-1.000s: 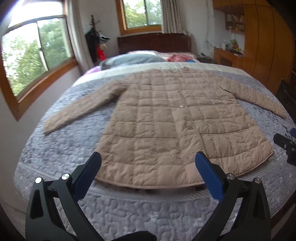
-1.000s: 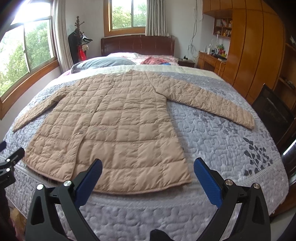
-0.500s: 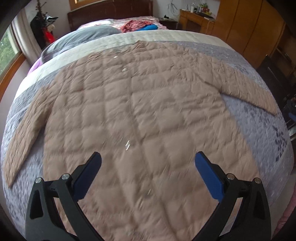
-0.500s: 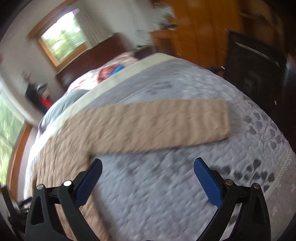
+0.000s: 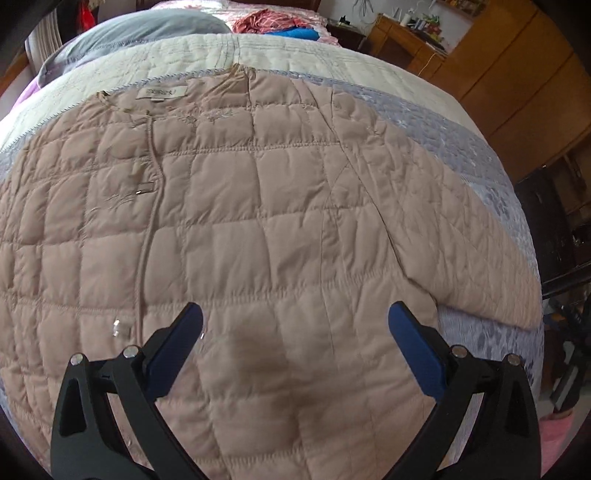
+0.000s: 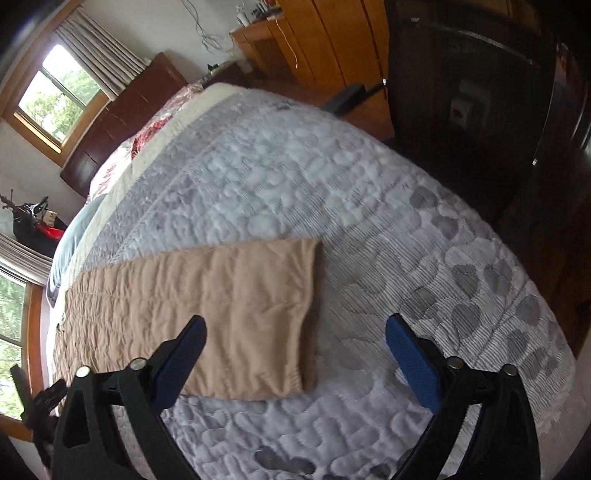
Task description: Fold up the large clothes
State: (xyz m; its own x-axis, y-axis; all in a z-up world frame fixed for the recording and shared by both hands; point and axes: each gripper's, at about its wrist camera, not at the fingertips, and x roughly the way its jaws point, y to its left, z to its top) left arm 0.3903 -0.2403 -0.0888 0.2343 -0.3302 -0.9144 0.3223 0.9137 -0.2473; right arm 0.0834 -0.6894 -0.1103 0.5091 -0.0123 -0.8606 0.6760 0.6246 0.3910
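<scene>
Both your grippers swung in over the quilted coat (image 5: 258,221): left gripper (image 5: 295,328) agape above its chest, right gripper (image 6: 293,341) (jaws just narrowing, nothing between) at the sleeve cuff (image 6: 288,314), so 1st fold's imminent.

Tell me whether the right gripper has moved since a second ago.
Yes. The right gripper swung from the beige quilted coat's hem to its sleeve cuff, nearer the grey quilted bedspread.

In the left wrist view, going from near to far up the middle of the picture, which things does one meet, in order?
left claw → quilted beige coat → coat collar with its label → cream band of the bedspread → red cloth heap by the pillows
</scene>
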